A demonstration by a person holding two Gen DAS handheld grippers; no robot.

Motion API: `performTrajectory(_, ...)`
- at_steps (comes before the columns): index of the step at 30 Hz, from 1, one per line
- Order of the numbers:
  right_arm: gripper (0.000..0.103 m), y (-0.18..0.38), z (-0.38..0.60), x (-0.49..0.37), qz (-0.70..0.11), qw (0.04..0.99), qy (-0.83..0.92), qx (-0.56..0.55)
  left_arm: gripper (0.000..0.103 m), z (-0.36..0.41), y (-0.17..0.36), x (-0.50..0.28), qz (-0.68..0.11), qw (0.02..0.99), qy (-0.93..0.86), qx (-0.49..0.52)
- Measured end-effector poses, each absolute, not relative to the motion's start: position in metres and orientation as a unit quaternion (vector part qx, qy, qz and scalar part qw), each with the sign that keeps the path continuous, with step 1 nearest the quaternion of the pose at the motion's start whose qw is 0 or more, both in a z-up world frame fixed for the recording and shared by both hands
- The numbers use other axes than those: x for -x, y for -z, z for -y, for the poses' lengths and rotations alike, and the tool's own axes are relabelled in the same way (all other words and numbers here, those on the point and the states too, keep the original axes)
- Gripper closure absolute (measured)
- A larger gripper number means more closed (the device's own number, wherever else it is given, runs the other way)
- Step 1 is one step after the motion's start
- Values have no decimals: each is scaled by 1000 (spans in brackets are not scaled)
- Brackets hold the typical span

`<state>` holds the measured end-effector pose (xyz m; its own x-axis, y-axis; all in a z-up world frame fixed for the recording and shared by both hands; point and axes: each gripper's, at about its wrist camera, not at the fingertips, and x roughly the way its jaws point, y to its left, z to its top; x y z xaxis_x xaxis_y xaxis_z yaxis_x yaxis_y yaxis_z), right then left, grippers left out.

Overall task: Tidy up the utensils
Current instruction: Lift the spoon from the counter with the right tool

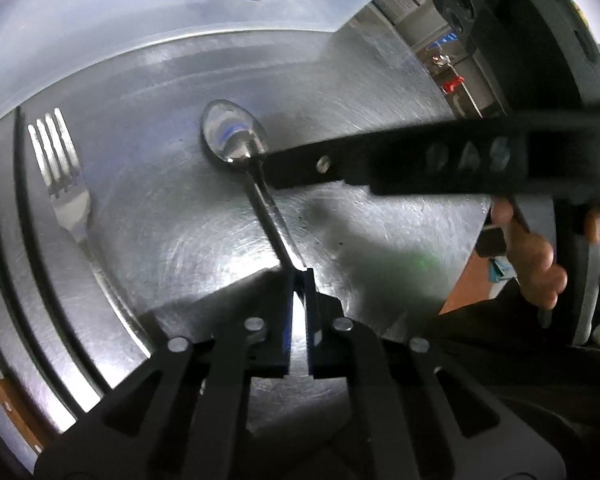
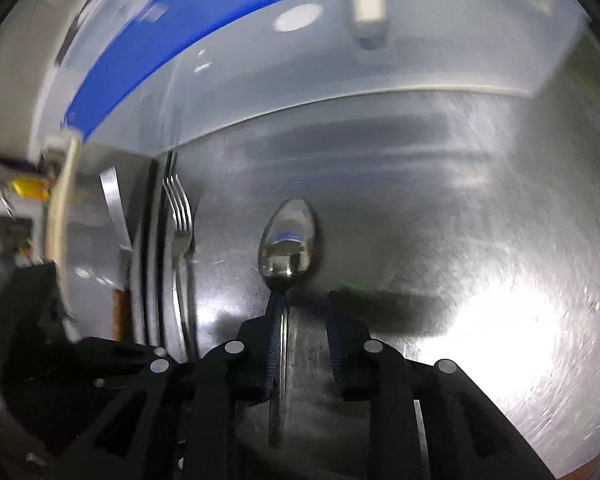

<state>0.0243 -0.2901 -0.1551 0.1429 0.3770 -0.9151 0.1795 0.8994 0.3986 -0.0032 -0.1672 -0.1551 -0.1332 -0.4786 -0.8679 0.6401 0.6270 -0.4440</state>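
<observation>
A steel spoon (image 1: 236, 136) lies on the metal table (image 1: 160, 220), bowl pointing away. My left gripper (image 1: 300, 276) is shut on the end of the spoon's handle. In the right wrist view the spoon (image 2: 288, 236) runs back between the fingers of my right gripper (image 2: 302, 300); its handle lies against the left finger, with a gap to the right one, so this gripper is open. The right gripper also shows in the left wrist view (image 1: 266, 168), reaching in at the spoon's neck. A fork (image 1: 60, 160) lies to the left, tines pointing away, and it shows in the right wrist view (image 2: 180, 216).
A translucent plastic bin (image 1: 180, 4) with a blue lid (image 2: 148, 52) stands at the back of the table. Black chopsticks (image 1: 4, 208) lie left of the fork. A wooden-handled utensil (image 1: 12, 404) lies at the far left. The table edge (image 1: 464, 256) drops off at right.
</observation>
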Motion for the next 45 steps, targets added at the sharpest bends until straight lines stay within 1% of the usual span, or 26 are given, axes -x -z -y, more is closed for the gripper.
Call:
performTrajectory(4, 78, 159, 260, -30, -648, 747, -66, -133, 100, 162, 149, 5, -611, 665, 423, -68)
performTrajectory(5, 86, 159, 254, -32, -646, 752, -62, -117, 100, 159, 148, 5, -611, 665, 425, -66)
performTrajectory(6, 94, 161, 254, -34, -645, 752, -62, -125, 100, 158, 146, 6, -611, 664, 426, -65)
performTrajectory(10, 95, 175, 277, -37, -646, 722, -72, -236, 100, 151, 147, 7, -612, 666, 423, -59)
performTrajectory(11, 95, 179, 285, -37, -647, 710, -77, -267, 93, 150, 147, 7, -612, 667, 421, -58)
performTrajectory(12, 95, 183, 291, -36, -646, 703, -80, -287, 76, 148, 146, 6, -610, 668, 422, -53)
performTrajectory(13, 96, 186, 298, -34, -644, 695, -84, -308, 64, 146, 144, 5, -607, 670, 424, -47)
performTrajectory(14, 97, 187, 301, -32, -643, 692, -88, -317, 44, 145, 142, 5, -603, 673, 426, -42)
performTrajectory(15, 97, 188, 305, -30, -639, 692, -91, -324, 43, 143, 138, 5, -595, 678, 431, -33)
performTrajectory(19, 97, 178, 305, -24, -628, 702, -105, -320, 43, 146, 134, 4, -587, 677, 441, -50)
performTrajectory(25, 98, 161, 303, -11, -613, 711, -135, -317, 43, 163, 150, 6, -598, 655, 457, -64)
performTrajectory(26, 98, 161, 304, -9, -612, 712, -135, -317, 46, 164, 150, 6, -596, 654, 462, -62)
performTrajectory(27, 98, 160, 307, -7, -612, 712, -134, -317, 57, 163, 150, 4, -596, 652, 465, -62)
performTrajectory(28, 98, 161, 308, -6, -613, 712, -131, -316, 62, 164, 152, 4, -597, 653, 460, -68)
performTrajectory(29, 98, 161, 310, -6, -613, 713, -127, -316, 75, 163, 152, 3, -596, 656, 458, -70)
performTrajectory(30, 100, 162, 311, -6, -613, 713, -127, -317, 84, 164, 155, 1, -598, 656, 453, -76)
performTrajectory(31, 102, 161, 317, -3, -612, 711, -129, -321, 92, 163, 157, 0, -602, 654, 453, -75)
performTrajectory(33, 102, 159, 318, -3, -609, 714, -132, -320, 93, 162, 159, -2, -607, 650, 454, -59)
performTrajectory(35, 102, 157, 312, -5, -612, 715, -133, -311, 96, 161, 159, 0, -601, 655, 453, -69)
performTrajectory(38, 101, 161, 311, -5, -625, 708, -120, -307, 96, 161, 159, 2, -601, 653, 455, -69)
performTrajectory(40, 97, 158, 311, -2, -627, 701, -123, -315, 96, 159, 159, 1, -602, 655, 452, -66)
performTrajectory(41, 87, 156, 313, 0, -628, 700, -123, -318, 96, 160, 159, 2, -602, 656, 451, -64)
performTrajectory(42, 72, 153, 317, 4, -629, 700, -118, -318, 96, 158, 157, 4, -601, 657, 450, -64)
performTrajectory(43, 69, 152, 321, 8, -633, 699, -113, -314, 96, 158, 157, 5, -600, 659, 448, -64)
performTrajectory(45, 69, 154, 325, 15, -640, 694, -109, -311, 96, 161, 158, 7, -598, 662, 447, -63)
